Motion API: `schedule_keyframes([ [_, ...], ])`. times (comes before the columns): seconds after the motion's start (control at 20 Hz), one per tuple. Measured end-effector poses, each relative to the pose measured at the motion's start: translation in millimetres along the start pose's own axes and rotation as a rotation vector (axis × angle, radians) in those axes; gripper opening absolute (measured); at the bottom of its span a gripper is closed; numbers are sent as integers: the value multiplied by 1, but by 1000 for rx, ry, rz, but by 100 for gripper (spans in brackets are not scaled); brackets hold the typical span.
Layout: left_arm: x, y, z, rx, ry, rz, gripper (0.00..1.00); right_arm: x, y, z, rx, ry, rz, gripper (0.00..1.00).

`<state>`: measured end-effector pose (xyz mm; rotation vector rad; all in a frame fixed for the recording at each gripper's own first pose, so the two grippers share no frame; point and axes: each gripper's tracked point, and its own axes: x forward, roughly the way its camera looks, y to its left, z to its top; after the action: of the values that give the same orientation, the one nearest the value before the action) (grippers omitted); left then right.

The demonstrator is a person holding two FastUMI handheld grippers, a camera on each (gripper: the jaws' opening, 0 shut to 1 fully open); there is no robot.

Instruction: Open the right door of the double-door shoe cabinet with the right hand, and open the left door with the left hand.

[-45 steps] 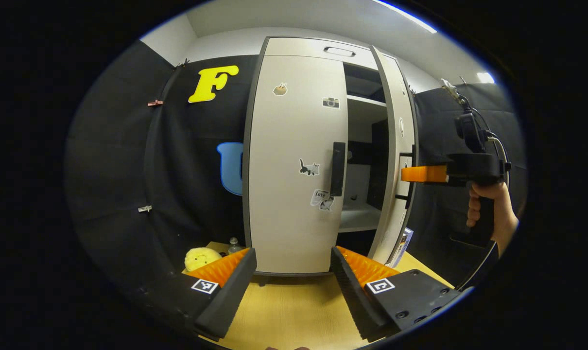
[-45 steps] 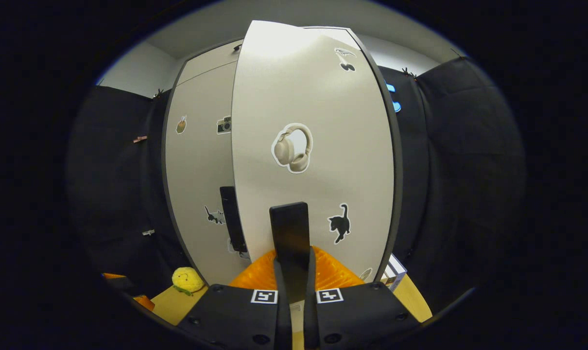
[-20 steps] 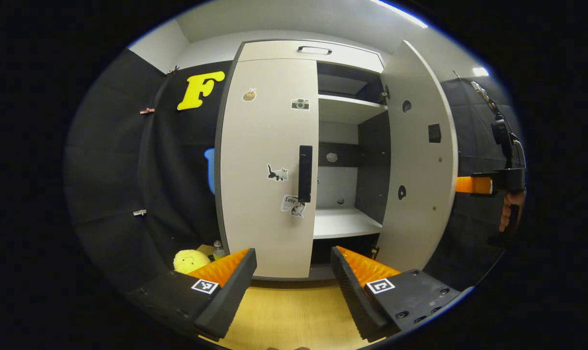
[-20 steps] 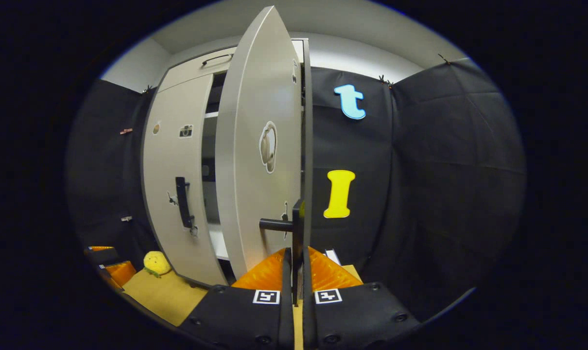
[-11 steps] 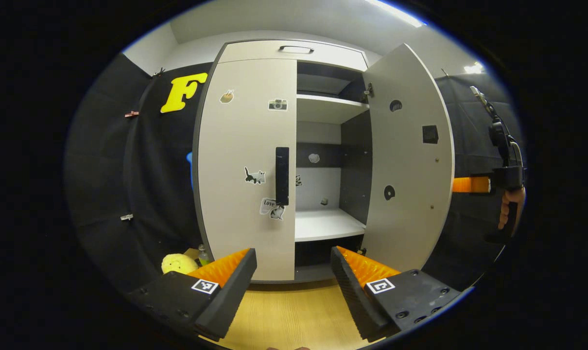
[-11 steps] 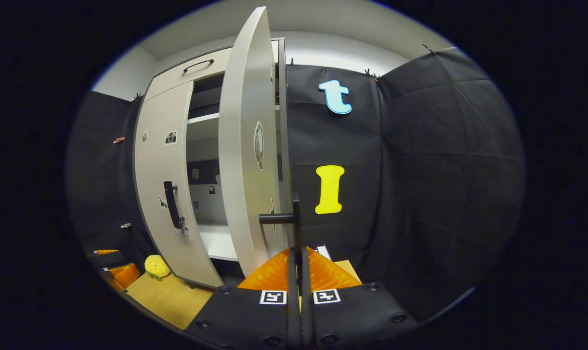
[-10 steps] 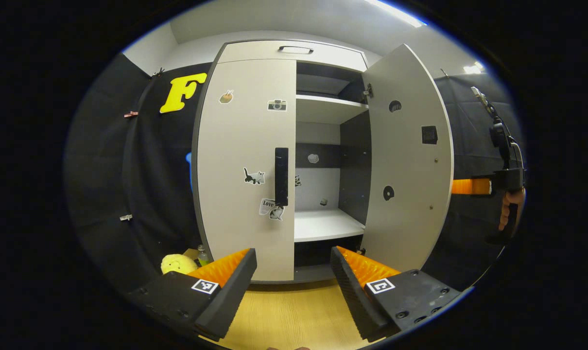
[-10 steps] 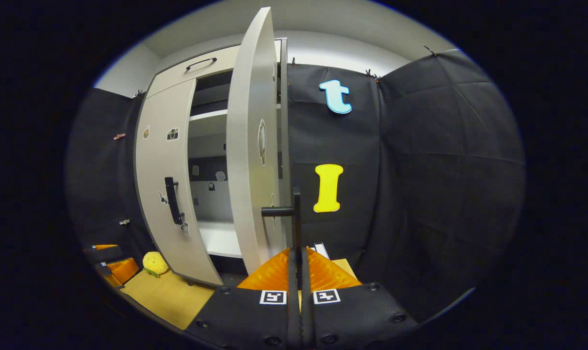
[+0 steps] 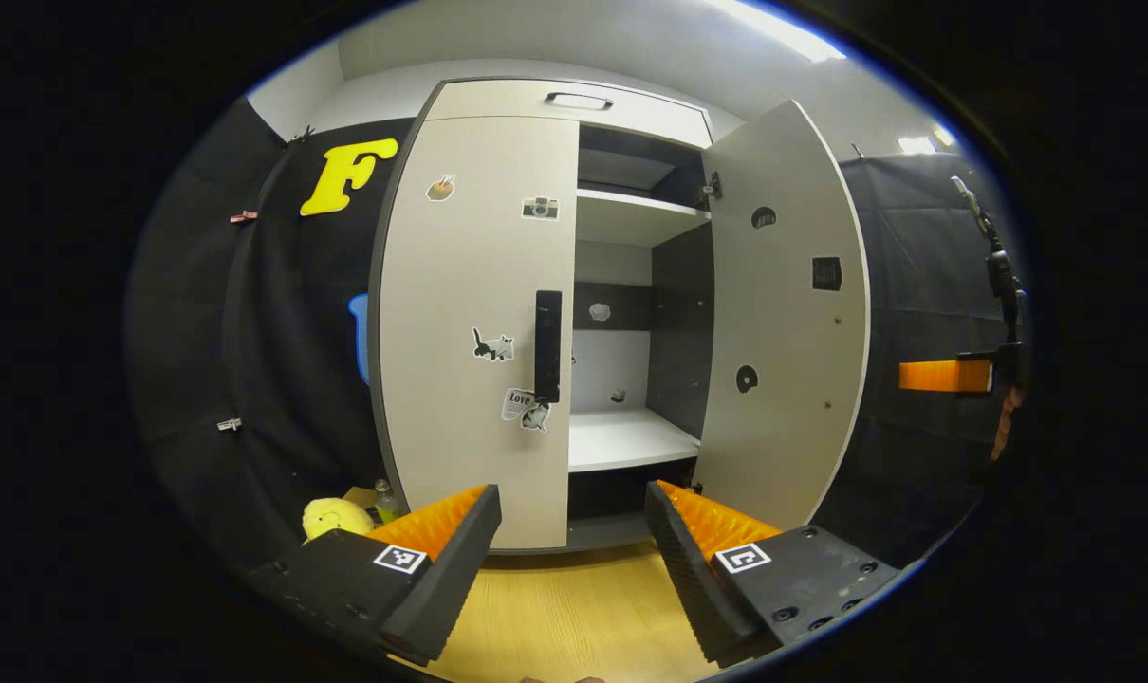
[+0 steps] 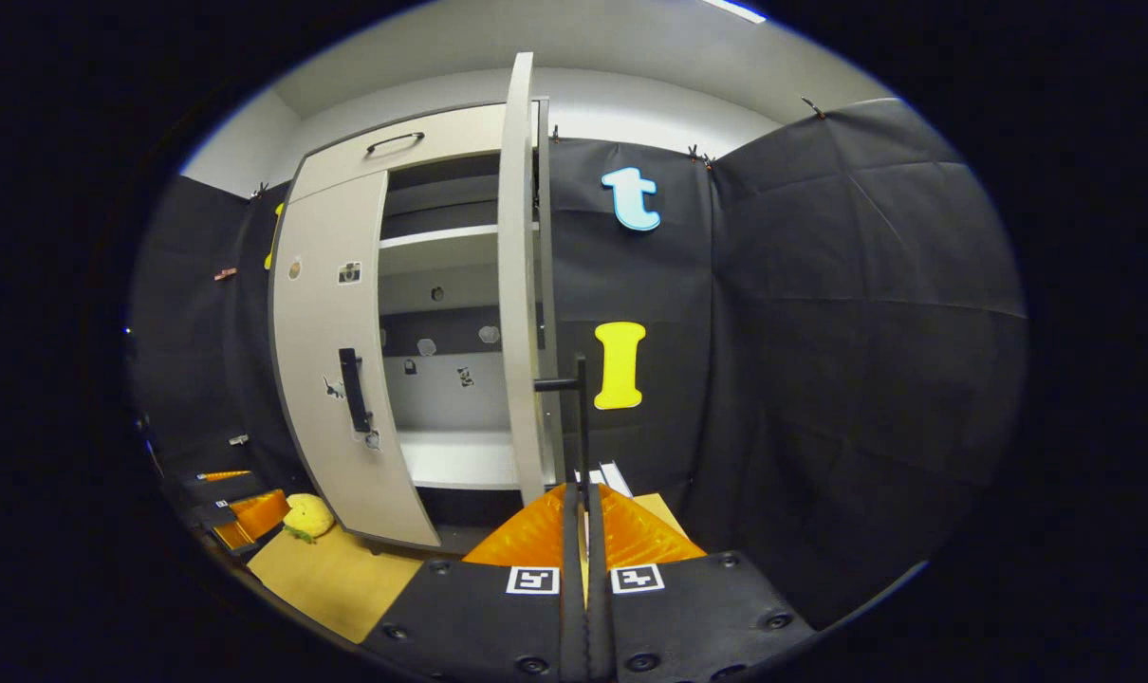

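The pale shoe cabinet (image 9: 574,100) stands ahead on the wooden top. Its left door (image 9: 460,285) is closed, with a dark vertical handle (image 9: 547,346) at its inner edge. The right door (image 9: 783,323) stands wide open, baring the shelves (image 9: 626,438). My left gripper (image 9: 574,541) hangs open, low in front of the cabinet and apart from the left handle. My right gripper (image 10: 583,517) is shut on the right door's handle (image 10: 582,417), seen edge-on; it also appears at the far right (image 9: 944,376), just past the open door's edge.
A yellow plush toy (image 9: 337,517) and a small bottle (image 9: 384,495) sit left of the cabinet's foot. The wooden top (image 9: 564,617) runs under my left gripper. A small white box (image 10: 614,474) lies behind the open right door. Black cloth walls enclose both sides.
The right door has swung from ajar to wide open, with my right gripper staying shut on its handle and moving right. My left gripper stayed open, drifting slightly.
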<state>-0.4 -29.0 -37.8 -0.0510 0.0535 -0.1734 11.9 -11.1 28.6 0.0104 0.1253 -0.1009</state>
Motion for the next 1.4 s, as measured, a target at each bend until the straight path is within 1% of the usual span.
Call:
schedule_keyframes([
  [0.25,-3,31,5,-12,-18,-9,95,-16,74,-1,16,-50,72,5],
  [0.35,-1,45,10,-17,-30,-14,95,-15,102,-17,9,-26,84,5],
  [0.45,0,59,14,-9,-37,-14,95,-2,126,-35,5,14,86,12],
  [0.5,0,66,17,-6,-43,-13,95,4,134,-42,2,23,78,22],
  [0.55,0,72,19,-6,-48,-10,95,10,140,-48,-4,30,65,28],
  [0.65,3,80,26,-24,-60,-8,95,19,152,-59,-22,38,67,46],
  [0.7,5,82,31,-32,-66,-7,95,23,155,-64,-34,32,69,65],
  [0.75,9,86,34,-35,-69,0,94,28,156,-66,-48,27,62,69],
  [0.8,13,90,39,-33,-71,12,94,39,159,-68,-56,20,60,84],
  [0.9,29,95,46,-29,-71,29,95,45,163,-72,-56,13,67,100],
  [1.1,74,91,55,-44,-52,33,95,54,157,-78,-48,-3,77,98],
  [1.2,99,83,62,-60,-50,26,95,56,152,-86,-41,7,100,98],
  [1.25,110,79,64,-63,-50,28,94,56,150,-92,-38,20,115,96],
  [1.3,123,76,69,-62,-52,32,94,56,148,-97,-39,28,126,98],
  [1.4,146,67,76,-47,-54,31,94,57,141,-104,-41,39,137,98],
])
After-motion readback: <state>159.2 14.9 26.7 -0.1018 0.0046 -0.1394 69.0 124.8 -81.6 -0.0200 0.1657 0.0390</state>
